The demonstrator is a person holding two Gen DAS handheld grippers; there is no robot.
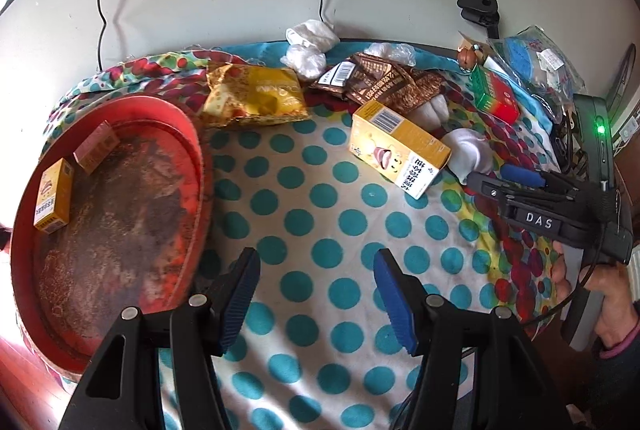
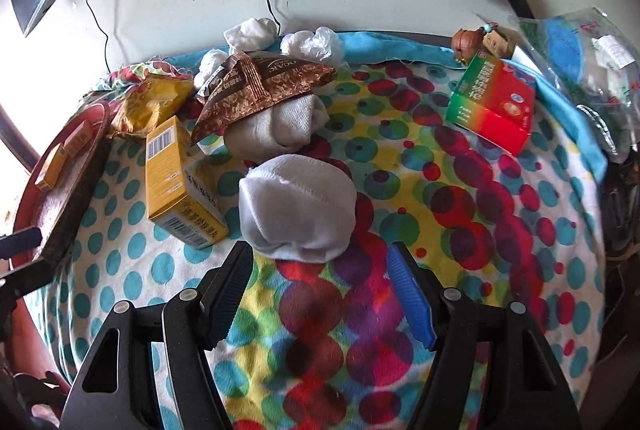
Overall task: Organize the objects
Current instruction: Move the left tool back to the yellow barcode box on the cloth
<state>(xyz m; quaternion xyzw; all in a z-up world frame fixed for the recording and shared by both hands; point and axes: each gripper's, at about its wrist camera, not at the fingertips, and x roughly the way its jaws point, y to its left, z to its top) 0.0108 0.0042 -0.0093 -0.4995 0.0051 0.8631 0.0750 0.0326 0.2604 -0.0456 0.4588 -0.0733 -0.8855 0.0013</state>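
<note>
- Both of your tools stand open and empty: the left tool [image 1: 316,296] hangs over bare dotted cloth, the right tool [image 2: 320,294] just short of a rolled white sock bundle [image 2: 298,208].
- Your right hand is the nearer one; the bundle lies straight ahead between the jaw lines, nearly round, so no long axis matters.
- To its left, almost touching, sits a yellow cardboard carton [image 2: 176,182], long axis running away from you; mind it on closing.
- Behind it a second grey-white sock roll [image 2: 280,128] lies under a brown foil packet [image 2: 260,82].
- Your left side has a round red tray [image 1: 192,134] holding two small boxes, a likely drop place with much free floor.
- Open cloth lies right of the bundle; a green-and-red box [image 2: 494,102] is well apart.
</note>
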